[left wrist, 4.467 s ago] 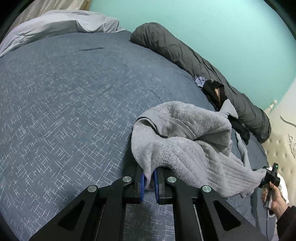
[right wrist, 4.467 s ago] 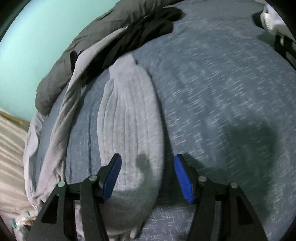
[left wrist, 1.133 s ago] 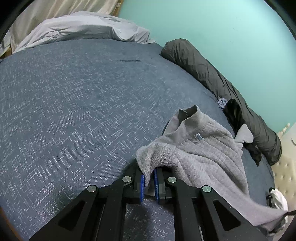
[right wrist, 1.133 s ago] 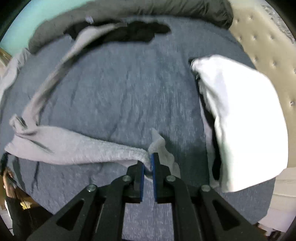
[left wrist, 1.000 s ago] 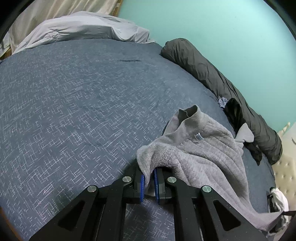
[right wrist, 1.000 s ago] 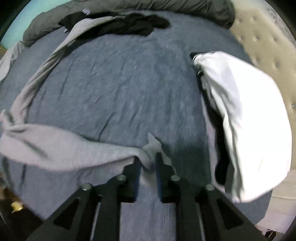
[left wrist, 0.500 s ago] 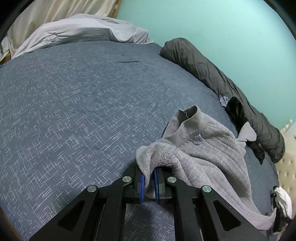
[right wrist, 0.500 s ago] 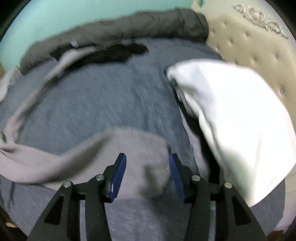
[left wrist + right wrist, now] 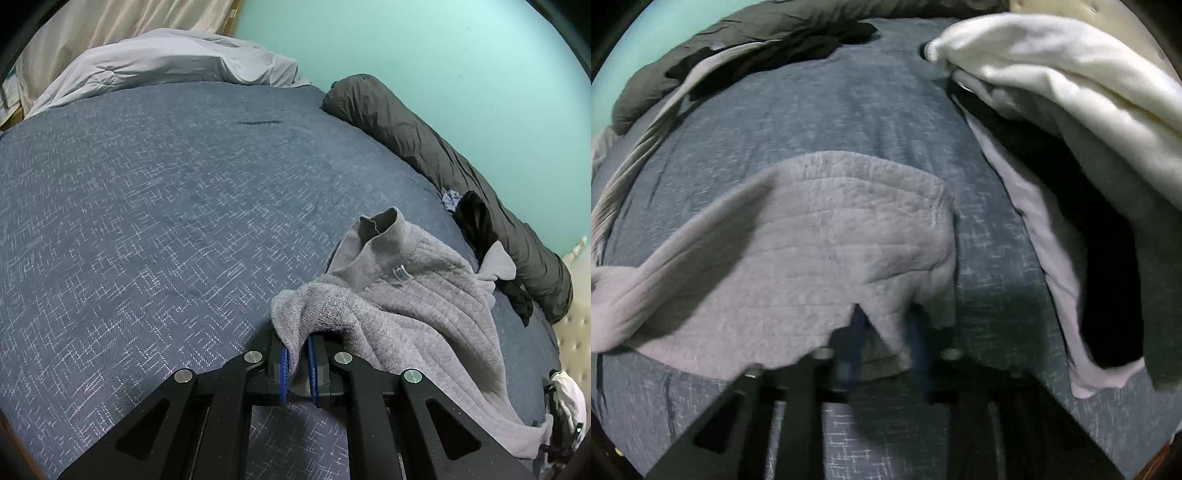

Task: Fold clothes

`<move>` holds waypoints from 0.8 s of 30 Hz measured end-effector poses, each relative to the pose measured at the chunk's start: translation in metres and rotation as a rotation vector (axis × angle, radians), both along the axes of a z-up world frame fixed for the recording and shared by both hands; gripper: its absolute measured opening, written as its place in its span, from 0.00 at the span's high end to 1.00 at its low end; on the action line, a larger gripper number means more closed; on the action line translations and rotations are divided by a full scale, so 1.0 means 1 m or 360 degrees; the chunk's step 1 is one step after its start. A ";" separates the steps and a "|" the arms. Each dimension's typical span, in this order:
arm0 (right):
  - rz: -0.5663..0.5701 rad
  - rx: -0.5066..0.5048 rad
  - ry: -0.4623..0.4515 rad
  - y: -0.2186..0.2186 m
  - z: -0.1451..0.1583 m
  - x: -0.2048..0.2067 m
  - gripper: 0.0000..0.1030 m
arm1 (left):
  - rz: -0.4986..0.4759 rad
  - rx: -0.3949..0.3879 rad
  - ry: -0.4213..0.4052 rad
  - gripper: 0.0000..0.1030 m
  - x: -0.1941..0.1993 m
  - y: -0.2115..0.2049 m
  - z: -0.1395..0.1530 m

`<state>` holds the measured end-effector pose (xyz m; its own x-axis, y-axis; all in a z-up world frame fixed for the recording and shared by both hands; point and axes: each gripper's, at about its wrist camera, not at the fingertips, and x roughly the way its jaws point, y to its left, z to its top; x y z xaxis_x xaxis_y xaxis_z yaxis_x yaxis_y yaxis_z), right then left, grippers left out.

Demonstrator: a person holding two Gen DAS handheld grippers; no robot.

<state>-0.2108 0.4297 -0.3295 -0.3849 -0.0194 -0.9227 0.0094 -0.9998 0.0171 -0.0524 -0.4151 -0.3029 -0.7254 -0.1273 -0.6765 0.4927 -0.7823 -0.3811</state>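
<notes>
The grey knit sweater [image 9: 413, 306] lies spread on my blue bedspread [image 9: 155, 206], its collar standing up toward the far side and its body running off to my right; my left gripper [image 9: 296, 363] has its jaws pinched nearly together on a bunched fold of the sweater's edge, the blue pads pressing the knit from both sides; in the right wrist view the same sweater [image 9: 820, 236] covers the middle of the bedspread [image 9: 857, 99], and its near hem drapes between the fingers of my right gripper [image 9: 886, 347]; those jaws have just been closing with the fabric between them, but the view is blurred and I cannot tell whether the pads grip it yet. Beyond the sweater, a black garment [image 9: 476, 225] rests against the dark rolled duvet [image 9: 436, 147] along the teal wall [image 9: 424, 48]; a pile of white and dark clothes [image 9: 1082, 122] sits to the right; a pale grey blanket [image 9: 159, 62] lies at the far end.
</notes>
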 end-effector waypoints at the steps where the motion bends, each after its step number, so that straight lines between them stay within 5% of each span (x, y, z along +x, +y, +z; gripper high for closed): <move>1: 0.0024 -0.0018 0.0022 -0.003 0.004 0.001 0.91 | -0.0001 -0.0002 -0.0001 0.92 0.000 0.000 0.000; 7: 0.0395 -0.0075 0.0143 -0.057 0.039 0.018 0.93 | -0.0002 -0.0005 0.0000 0.92 0.000 0.001 0.001; 11: 0.0637 -0.0115 -0.0130 -0.100 0.024 0.020 0.90 | -0.0003 -0.0001 0.0003 0.92 0.000 0.002 0.001; 13: 0.0622 -0.0102 -0.0159 -0.105 0.019 0.017 0.87 | -0.0006 0.0004 0.0006 0.92 0.001 0.001 0.001; 17: 0.0532 -0.0404 -0.0061 -0.085 0.037 0.022 0.58 | -0.0010 0.0011 0.0007 0.92 0.001 0.000 0.001; 20: 0.0401 -0.0470 0.0144 -0.054 0.058 0.029 0.57 | -0.0010 0.0004 0.0009 0.92 0.001 0.001 0.001; 24: 0.0122 -0.0357 0.0117 -0.027 0.047 0.020 0.55 | -0.0007 0.0000 0.0008 0.92 0.000 0.002 0.002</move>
<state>-0.1904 0.4024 -0.2826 -0.4404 -0.2523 -0.8616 0.0943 -0.9674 0.2351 -0.0523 -0.4130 -0.3013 -0.7294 -0.1241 -0.6728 0.4873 -0.7845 -0.3835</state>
